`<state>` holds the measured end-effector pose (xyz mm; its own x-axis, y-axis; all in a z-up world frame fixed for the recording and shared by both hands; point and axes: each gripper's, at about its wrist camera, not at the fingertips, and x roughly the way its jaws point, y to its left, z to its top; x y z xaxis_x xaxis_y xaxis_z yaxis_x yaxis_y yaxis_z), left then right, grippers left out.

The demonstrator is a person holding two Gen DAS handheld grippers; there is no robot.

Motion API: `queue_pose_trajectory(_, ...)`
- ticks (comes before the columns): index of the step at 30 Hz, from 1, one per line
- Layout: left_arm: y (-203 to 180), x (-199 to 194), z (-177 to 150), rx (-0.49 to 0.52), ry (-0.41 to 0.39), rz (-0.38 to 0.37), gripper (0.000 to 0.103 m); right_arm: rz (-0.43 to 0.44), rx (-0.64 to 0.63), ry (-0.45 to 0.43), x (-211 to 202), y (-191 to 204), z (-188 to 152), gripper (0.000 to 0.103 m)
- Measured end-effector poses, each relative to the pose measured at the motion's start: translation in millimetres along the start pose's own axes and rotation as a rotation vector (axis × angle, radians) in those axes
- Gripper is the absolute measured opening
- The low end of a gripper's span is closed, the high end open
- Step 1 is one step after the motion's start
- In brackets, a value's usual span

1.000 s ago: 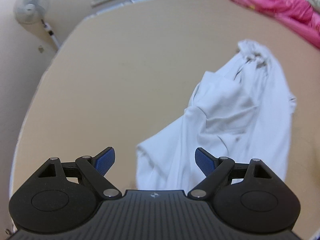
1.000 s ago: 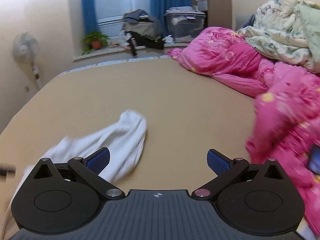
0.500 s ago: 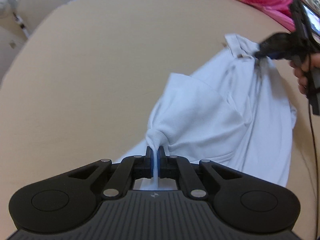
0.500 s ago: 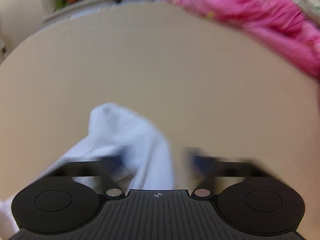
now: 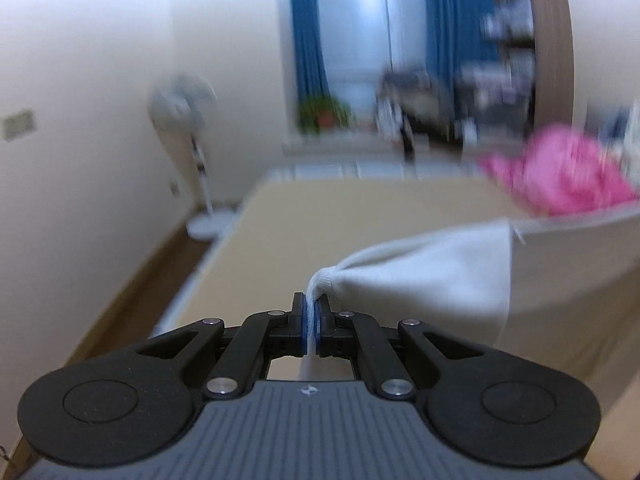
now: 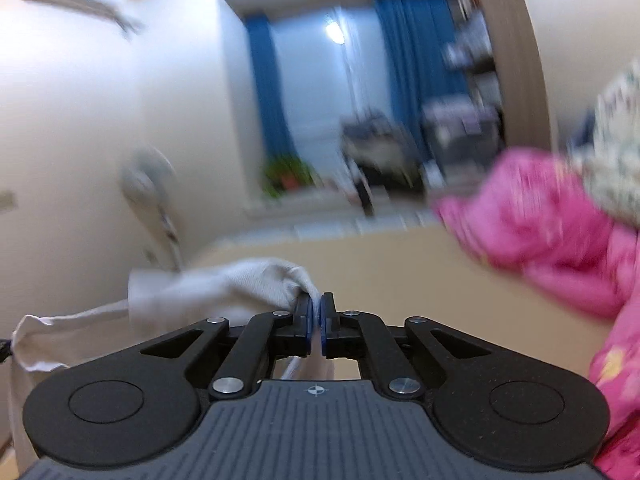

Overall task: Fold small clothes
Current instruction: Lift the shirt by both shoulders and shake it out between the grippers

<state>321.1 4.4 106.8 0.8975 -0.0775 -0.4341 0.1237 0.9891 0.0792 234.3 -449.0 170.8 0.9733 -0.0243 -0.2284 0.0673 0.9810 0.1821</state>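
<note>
Left gripper point(image 5: 311, 322) and right gripper point(image 6: 317, 322) both clamp white cloth, apparently raised.

Bed under my grippers

I see the tan bed point(image 5: 360, 216) stretching away from me toward the window wall, its surface smooth and bare in the middle. A crumpled pink quilt point(image 6: 540, 236) lies on its right side, with a pale flowered quilt point(image 6: 616, 152) heaped on that.
</note>
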Motion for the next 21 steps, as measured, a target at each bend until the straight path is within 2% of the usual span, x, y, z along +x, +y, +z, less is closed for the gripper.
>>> queue_pose_trajectory(2, 18.6, -56.4, 9.5, -0.041, -0.08, -0.015, 0.003, 0.037, -0.028, -0.072, -60.1, 16.4, 21.1, 0.003)
queue_pose_trajectory(5, 26.7, -132.7, 15.1, -0.061, -0.18, -0.006, 0.003, 0.08, -0.07, -0.161, -140.2, 33.1, 36.5, 0.003)
queue_pose_trajectory(10, 53.1, -251.8, 9.1, -0.089, -0.321, -0.048, 0.003, 0.112, -0.125, -0.244, -267.0, 51.6, 38.7, 0.003)
queue_pose_trajectory(13, 62.3, -315.1, 8.2, -0.065, -0.36, -0.082, 0.004, 0.114, -0.163, -0.285, -326.8, 57.0, 35.6, 0.003)
queue_pose_trajectory(16, 57.9, -351.1, 12.3, -0.043, -0.373, -0.087, 0.004, 0.098, -0.189, -0.326, -361.3, 64.3, 32.3, 0.003)
queue_pose_trajectory(19, 62.1, -373.8, 11.2, -0.04, -0.357, -0.101, 0.004, 0.093, -0.178, -0.327, -369.3, 63.8, 29.2, 0.003)
queue_pose_trajectory(21, 56.5, -362.6, 15.9, -0.035, -0.321, -0.106, 0.004, 0.082, -0.159, -0.303, -360.1, 62.6, 23.2, 0.003)
